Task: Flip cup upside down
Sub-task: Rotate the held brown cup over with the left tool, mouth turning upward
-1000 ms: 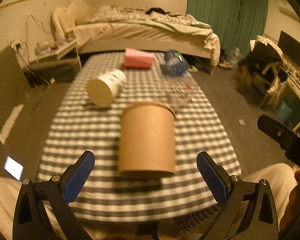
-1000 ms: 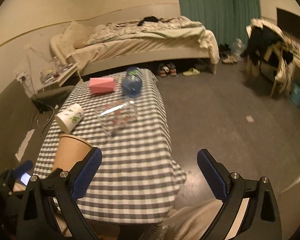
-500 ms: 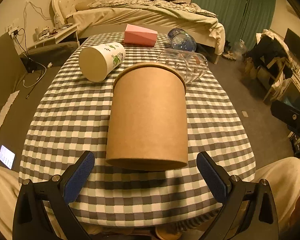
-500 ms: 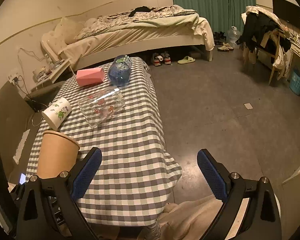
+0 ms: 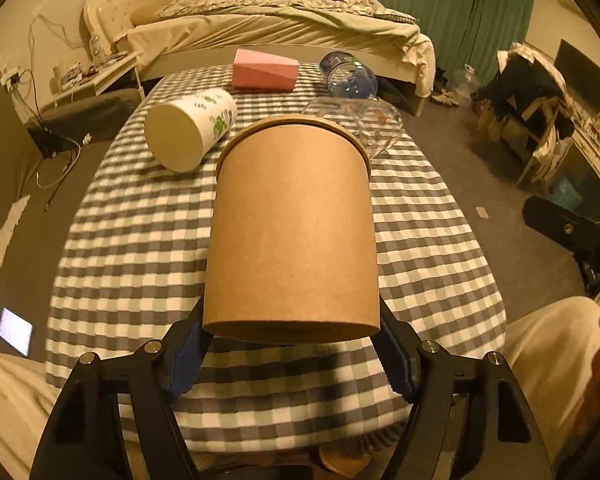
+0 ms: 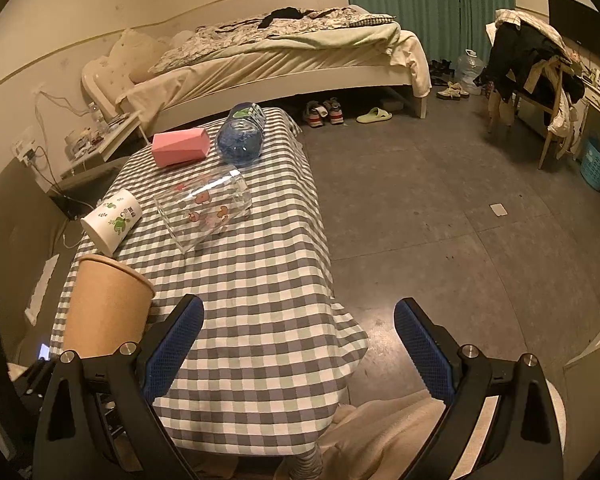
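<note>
A brown paper cup (image 5: 292,228) stands upright on the checked table (image 5: 420,248) near its front edge. My left gripper (image 5: 290,356) is shut on the cup's base, one blue pad on each side. The cup also shows at the left of the right wrist view (image 6: 106,308). My right gripper (image 6: 298,350) is open and empty, held over the table's right front corner and the floor.
A white printed cup (image 5: 192,132), a clear glass (image 5: 360,124) and a blue bottle (image 5: 348,76) lie on their sides behind the brown cup. A pink box (image 5: 264,70) sits at the far end. A bed (image 6: 284,60) and a chair (image 6: 536,80) stand beyond.
My left gripper has moved forward around the brown cup and closed on its base. The right gripper has stayed open and shifted only slightly.
</note>
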